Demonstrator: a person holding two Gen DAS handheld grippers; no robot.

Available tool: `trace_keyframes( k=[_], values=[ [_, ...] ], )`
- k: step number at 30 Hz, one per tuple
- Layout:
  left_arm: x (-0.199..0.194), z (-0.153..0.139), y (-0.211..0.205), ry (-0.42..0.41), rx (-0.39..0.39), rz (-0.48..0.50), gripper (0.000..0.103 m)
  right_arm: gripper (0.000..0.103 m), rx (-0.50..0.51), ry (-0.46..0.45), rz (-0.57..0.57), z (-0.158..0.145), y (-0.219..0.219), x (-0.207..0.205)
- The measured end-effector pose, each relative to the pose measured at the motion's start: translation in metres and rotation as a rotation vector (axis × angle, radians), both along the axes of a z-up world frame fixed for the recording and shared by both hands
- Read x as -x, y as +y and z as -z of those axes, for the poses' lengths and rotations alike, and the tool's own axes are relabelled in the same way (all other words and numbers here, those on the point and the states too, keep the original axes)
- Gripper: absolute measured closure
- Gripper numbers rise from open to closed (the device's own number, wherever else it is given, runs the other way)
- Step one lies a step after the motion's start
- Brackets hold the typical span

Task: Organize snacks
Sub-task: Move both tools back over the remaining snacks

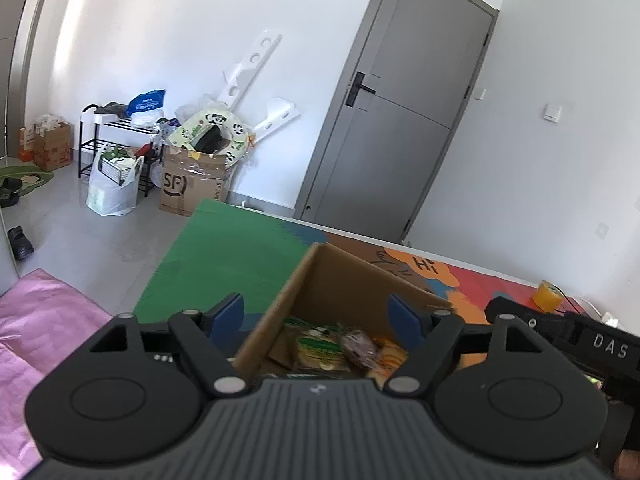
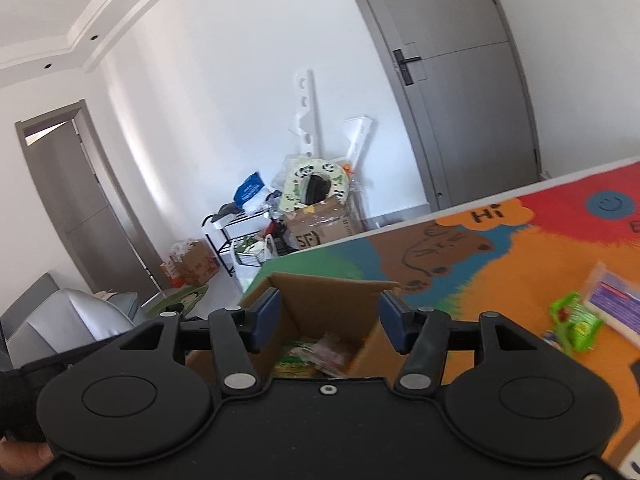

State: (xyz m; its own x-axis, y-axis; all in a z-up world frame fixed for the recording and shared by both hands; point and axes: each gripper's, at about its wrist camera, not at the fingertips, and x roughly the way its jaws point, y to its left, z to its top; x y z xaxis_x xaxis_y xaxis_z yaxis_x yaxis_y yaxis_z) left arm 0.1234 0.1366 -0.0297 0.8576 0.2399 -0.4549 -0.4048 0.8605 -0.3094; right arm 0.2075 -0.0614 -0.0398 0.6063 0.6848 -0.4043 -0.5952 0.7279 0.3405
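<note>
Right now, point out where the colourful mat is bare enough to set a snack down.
Free: the green patch of the colourful table mat left of the open brown cardboard box, and the orange stretch between that box and the green snack packet. Crowded: inside the box, already filled with snack packets, and the mat's right edge by the purple-labelled pack.

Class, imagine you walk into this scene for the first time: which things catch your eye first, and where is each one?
An open cardboard box stands on the colourful table mat, with snack packets piled inside. Both the left gripper and the right gripper hover over it, jaws open and empty. To the right on the mat lies a bright green packet, outside the box.
</note>
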Motion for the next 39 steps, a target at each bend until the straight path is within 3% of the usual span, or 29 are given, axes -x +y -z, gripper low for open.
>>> trace_keyframes(
  k=[14, 27, 39],
  values=[
    [-0.007, 0.001, -0.044, 0.021, -0.036, 0.071, 0.017, 0.035, -0.002, 0.032, 0.088, 0.010, -0.056, 0.006],
    [-0.015, 0.001, -0.089, 0.036, -0.061, 0.138, 0.011, 0.012, -0.001, 0.031, 0.162, 0.015, -0.107, 0.013],
    [-0.025, 0.008, -0.127, 0.054, -0.085, 0.226, 0.010, 0.009, 0.029, 0.020, 0.239, 0.002, -0.143, 0.016]
  ],
)
